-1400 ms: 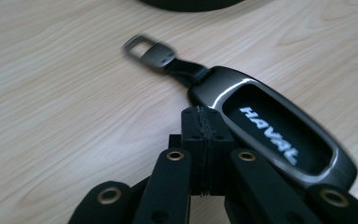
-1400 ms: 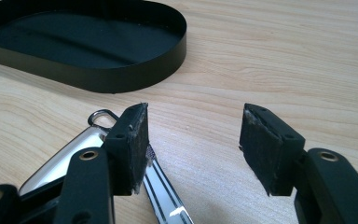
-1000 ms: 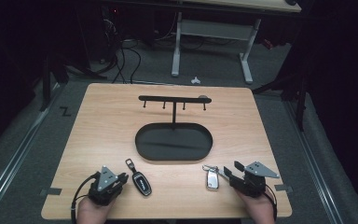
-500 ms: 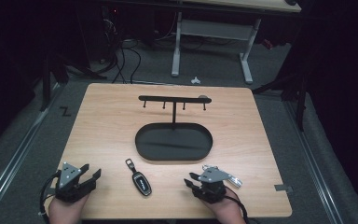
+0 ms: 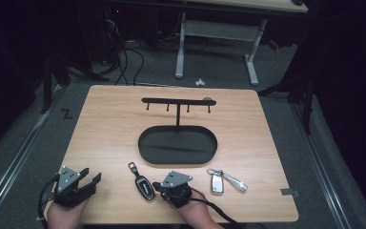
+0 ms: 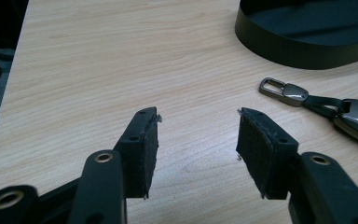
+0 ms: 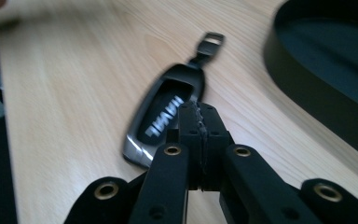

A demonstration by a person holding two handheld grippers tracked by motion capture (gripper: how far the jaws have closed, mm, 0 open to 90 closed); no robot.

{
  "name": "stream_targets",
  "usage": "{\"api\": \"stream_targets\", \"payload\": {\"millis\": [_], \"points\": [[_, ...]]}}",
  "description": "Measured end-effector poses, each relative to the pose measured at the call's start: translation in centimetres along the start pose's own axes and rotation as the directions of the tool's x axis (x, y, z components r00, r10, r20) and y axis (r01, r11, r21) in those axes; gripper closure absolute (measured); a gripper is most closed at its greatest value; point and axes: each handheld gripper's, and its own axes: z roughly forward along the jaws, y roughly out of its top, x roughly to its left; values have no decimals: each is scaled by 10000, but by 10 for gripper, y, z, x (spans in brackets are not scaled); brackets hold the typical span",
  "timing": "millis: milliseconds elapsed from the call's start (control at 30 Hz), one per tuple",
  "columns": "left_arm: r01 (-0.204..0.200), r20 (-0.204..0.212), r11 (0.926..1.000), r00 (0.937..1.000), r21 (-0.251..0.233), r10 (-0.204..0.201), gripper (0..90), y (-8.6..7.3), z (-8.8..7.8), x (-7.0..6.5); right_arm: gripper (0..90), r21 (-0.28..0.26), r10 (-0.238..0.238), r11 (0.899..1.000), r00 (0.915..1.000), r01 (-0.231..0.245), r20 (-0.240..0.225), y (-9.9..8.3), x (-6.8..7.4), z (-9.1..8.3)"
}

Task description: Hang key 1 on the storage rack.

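Now swung in from beside the silver key fob (image 5: 216, 182) to the dark key fob (image 5: 144, 186) left of it, right gripper (image 5: 166, 187) jaws just closed, apparently empty; left gripper (image 5: 91, 182) released, withdrawn leftward.

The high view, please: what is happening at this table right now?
A person works at a wooden table with a tool in each hand. The right tool has its jaws shut with nothing between them, its tip right over the black key fob. The left tool stands open over bare wood near the front left corner. A silver key fob lies to the right. The black oval tray and its hook rack hold no keys.
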Motion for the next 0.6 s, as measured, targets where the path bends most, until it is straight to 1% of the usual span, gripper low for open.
{"api": "stream_targets", "payload": {"millis": [67,133,233,333,400,533,567,600], "points": [[-8,43,10000,10000,55,8,484,0,1,0,900,-37,-13,10000,9997,12,-235,3,5,4],[-11,51,10000,10000,70,11,484,-1,2,-1,900,16,-124,9999,9994,125,-323,5,10,8],[-102,116,9999,9999,114,100,484,-1,2,-2,900,192,-235,9995,9988,243,-430,5,15,13],[-100,140,9999,9999,98,98,484,-1,3,-2,900,350,-333,9988,9987,347,-393,3,17,14],[-121,174,9998,9998,133,119,483,-1,3,-3,900,445,-456,9979,9985,469,-302,0,15,12],[-107,176,9999,9998,99,105,483,-1,3,-3,900,510,-392,9979,9992,394,-49,-6,5,3],[-107,176,9999,9998,99,105,483,-1,3,-3,900,510,-392,9979,9992,394,-49,-6,5,3],[-131,209,9998,9997,131,128,482,-1,3,-4,900,567,-275,9980,9995,266,145,-11,-2,-4]]}}
